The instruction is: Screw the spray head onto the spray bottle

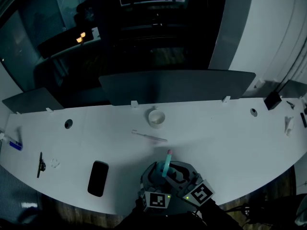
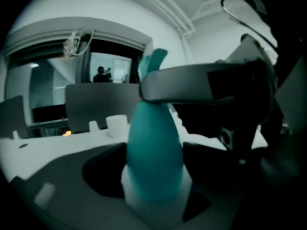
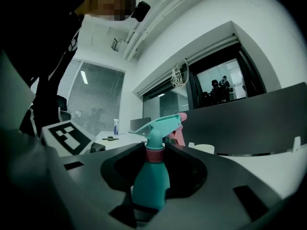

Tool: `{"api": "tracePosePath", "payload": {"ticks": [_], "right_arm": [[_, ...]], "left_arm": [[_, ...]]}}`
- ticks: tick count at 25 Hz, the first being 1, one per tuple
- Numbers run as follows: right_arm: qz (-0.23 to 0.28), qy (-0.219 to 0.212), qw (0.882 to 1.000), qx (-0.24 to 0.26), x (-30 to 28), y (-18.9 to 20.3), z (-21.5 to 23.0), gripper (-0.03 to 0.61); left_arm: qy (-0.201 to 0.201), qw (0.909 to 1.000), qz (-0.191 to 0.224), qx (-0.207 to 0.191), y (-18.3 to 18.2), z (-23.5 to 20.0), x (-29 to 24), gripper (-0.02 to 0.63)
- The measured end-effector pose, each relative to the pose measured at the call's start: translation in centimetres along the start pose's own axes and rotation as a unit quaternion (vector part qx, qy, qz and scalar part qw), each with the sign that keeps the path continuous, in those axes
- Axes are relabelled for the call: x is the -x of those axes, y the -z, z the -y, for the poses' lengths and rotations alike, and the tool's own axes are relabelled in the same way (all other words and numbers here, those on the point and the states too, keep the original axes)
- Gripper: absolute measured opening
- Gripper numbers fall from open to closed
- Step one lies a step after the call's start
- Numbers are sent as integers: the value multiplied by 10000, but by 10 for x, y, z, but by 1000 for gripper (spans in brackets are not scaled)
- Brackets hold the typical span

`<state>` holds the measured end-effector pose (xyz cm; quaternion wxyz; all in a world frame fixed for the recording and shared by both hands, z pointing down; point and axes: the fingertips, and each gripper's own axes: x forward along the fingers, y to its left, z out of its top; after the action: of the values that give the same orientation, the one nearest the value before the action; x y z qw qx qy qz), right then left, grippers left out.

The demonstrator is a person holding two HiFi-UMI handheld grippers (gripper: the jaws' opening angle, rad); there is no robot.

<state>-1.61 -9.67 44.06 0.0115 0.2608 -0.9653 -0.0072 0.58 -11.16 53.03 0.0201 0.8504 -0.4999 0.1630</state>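
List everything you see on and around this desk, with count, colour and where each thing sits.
desk: 1, white, curved, across the head view
partitions: 2, dark, along the desk's far edge
holes: 2, dark, one at the desk's left, one at its right
cup: 1, white, mid-desk
stick: 1, pale and thin, lying just nearer than the cup
phone: 1, black, flat near the front edge, left
tool: 1, black, far left, too small to tell what it is
spray bottle: 1, teal with pink trigger, head on, upright at the front edge
left gripper: 1, dark grey, shut on the bottle's body
right gripper: 1, dark grey, shut at the bottle's neck
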Motion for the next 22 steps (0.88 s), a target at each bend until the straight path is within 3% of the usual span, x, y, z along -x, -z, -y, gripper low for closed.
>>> {"api": "tracePosePath", "payload": {"ticks": [2, 3, 5, 8, 10, 12, 14, 16, 19, 22], "right_arm": [[-21, 146, 9999, 25, 1, 1, -3, 121], [-43, 163, 9999, 17, 1, 2, -4, 120], [-87, 134, 9999, -47, 3, 3, -3, 121], [-162, -173, 9997, -106, 3, 5, -4, 121], [-227, -514, 9983, -174, 1, 3, -4, 121], [-296, -835, 9959, -175, 1, 2, -3, 121], [-370, -951, 9948, -65, 1, 3, -1, 123], [-329, -799, 9963, 17, 2, 3, 0, 123], [-124, -298, 9995, 76, 4, 1, 1, 123], [-56, 182, 9998, 47, 5, 2, 1, 123]], "left_arm": [[-741, 9966, -140, 325, 1, -4, 2, 373], [-925, 9947, -161, 426, 0, -5, 3, 373], [-798, 9957, -74, 468, -3, -3, 2, 374], [375, 9991, 216, 32, -7, 3, 1, 385], [1337, 9888, 186, -638, -11, 8, 3, 417], [2105, 9716, -22, -1080, -14, 15, 4, 406], [2335, 9657, -137, -1124, -15, 16, 3, 365], [1982, 9752, -51, -988, -15, 14, 2, 362], [859, 9945, 76, -587, -17, 8, 0, 362], [-242, 9993, 123, -259, -16, 1, 0, 362]]}}
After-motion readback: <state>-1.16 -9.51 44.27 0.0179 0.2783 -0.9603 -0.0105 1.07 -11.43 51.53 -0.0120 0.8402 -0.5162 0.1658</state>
